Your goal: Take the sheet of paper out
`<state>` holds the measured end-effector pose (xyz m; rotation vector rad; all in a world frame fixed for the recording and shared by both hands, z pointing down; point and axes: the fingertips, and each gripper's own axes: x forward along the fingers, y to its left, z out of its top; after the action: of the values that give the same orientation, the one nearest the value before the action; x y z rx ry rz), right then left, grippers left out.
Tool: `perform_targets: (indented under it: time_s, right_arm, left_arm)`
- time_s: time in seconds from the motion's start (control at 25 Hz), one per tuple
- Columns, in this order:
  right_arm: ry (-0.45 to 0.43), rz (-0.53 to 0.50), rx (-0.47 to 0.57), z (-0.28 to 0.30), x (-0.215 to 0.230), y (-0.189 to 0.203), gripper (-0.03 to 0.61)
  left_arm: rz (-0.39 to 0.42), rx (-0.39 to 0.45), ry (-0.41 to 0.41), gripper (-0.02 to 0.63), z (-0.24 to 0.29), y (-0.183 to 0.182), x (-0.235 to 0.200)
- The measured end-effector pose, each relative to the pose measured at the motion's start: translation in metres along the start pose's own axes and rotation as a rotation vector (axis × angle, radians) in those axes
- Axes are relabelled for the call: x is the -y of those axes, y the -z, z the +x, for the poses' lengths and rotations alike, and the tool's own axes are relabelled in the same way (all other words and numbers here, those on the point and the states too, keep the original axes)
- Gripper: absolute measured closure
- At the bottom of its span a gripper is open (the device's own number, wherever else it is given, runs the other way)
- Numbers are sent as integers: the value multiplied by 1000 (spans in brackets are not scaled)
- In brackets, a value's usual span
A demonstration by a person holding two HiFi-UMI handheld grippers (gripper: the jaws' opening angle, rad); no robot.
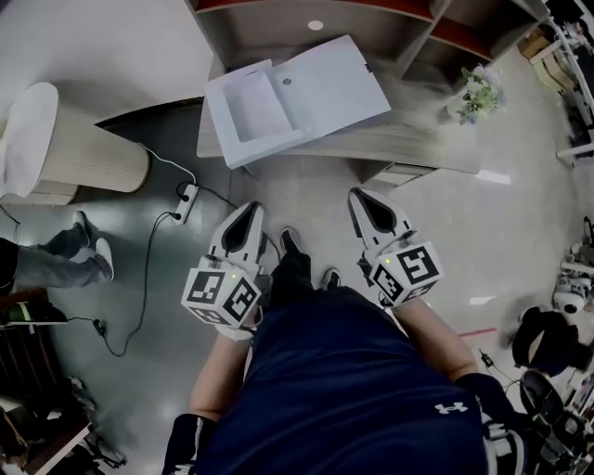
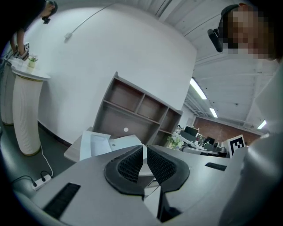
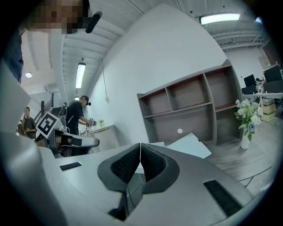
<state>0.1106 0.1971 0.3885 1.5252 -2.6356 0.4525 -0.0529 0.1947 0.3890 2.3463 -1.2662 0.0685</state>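
An open white folder (image 1: 297,97) lies on a low wooden desk (image 1: 422,139), with a white sheet (image 1: 252,109) in its left half. My left gripper (image 1: 249,210) and right gripper (image 1: 360,197) hang side by side over the floor, short of the desk's near edge, both pointing toward the folder. Each is shut with nothing between its pads. In the left gripper view the folder (image 2: 104,145) shows beyond the closed left gripper (image 2: 142,154). In the right gripper view one corner of the folder (image 3: 191,145) shows past the closed right gripper (image 3: 140,152).
A vase of flowers (image 1: 478,93) stands at the desk's right end. A brown shelf unit (image 1: 316,23) is behind the desk. A ribbed white pedestal (image 1: 88,158) is at the left, a power strip (image 1: 187,197) with cables on the floor. A bystander's legs (image 1: 56,255) are at far left.
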Motion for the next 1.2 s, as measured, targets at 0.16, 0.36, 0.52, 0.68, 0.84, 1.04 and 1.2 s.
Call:
perform_targets:
  time_s: [0.16,0.36,0.52,0.68,0.84,1.04,1.2]
  right_arm:
    - [16,10,-18,37,6,-3,565]
    - [36,37,-50,72,9,-1,565]
    - [43,74,-77,98,10,-3,565]
    - [47,173,-110,119,12,0,565]
    - [65,230,-138,133,19,8,565]
    - [67,254,-172,149,26,16,565]
    - [45,276,-192,164,36,22,563]
  left_arm:
    - [-1,-11,17,572,25,-17,-30]
    - [-15,-29,40,572,45,-29,-58]
    - [-27,-33,62,572,56,-41,-79]
    - [-43,-41,83,572,64,-48,-98]
    - [-56,-55,89,572,71,-48,-114]
    - [-69,-81,88,572,79,-47,-126]
    - [-69,-101,77,572,90,-44,-130]
